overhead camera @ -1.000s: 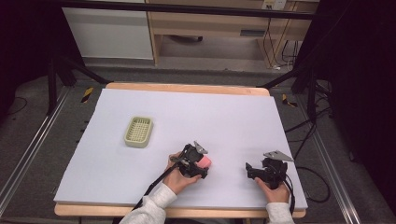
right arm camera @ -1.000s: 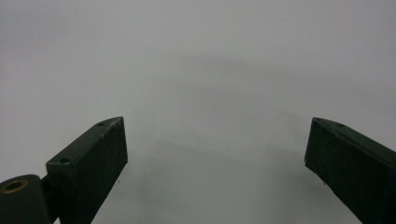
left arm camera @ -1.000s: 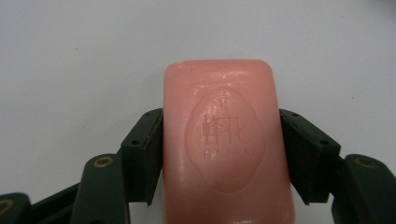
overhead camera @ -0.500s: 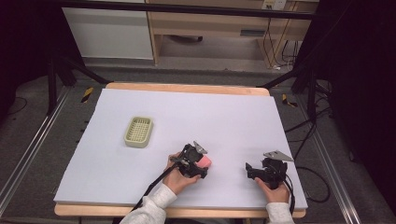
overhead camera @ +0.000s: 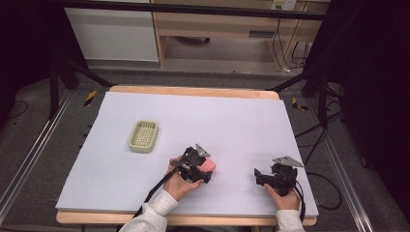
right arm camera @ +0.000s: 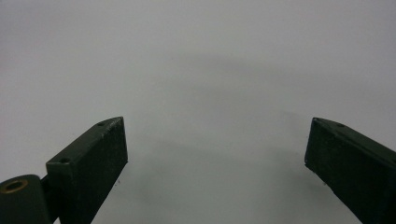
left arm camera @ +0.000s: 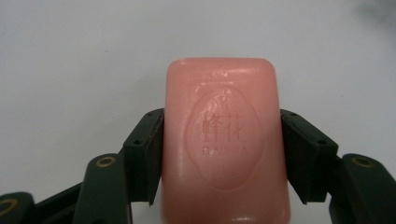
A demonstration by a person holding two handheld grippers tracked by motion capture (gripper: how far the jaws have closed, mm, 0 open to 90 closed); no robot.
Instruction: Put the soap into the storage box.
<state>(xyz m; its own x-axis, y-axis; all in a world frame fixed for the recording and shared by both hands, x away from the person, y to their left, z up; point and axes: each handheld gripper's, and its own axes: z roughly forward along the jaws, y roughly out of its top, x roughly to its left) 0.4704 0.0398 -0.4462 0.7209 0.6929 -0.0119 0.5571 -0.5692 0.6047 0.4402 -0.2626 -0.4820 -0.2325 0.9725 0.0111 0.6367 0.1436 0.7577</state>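
A pink bar of soap (left arm camera: 224, 140) with an embossed oval stamp sits between the two black jaws of my left gripper (left arm camera: 223, 154), which press on both its long sides. From above, the soap (overhead camera: 208, 166) shows by the left gripper (overhead camera: 205, 170) near the table's front middle. My right gripper (overhead camera: 258, 176) rests low at the front right, held by a hand. Its jaws stand wide apart over bare white surface, right gripper (right arm camera: 215, 144) holding nothing. A pale green slotted soap dish (overhead camera: 143, 136) lies to the left, apart from both grippers.
The white sheet (overhead camera: 232, 116) covers a wooden table whose edge (overhead camera: 193, 90) shows at the back. Cables trail from both grippers off the front edge. Metal rails and dark floor flank the table.
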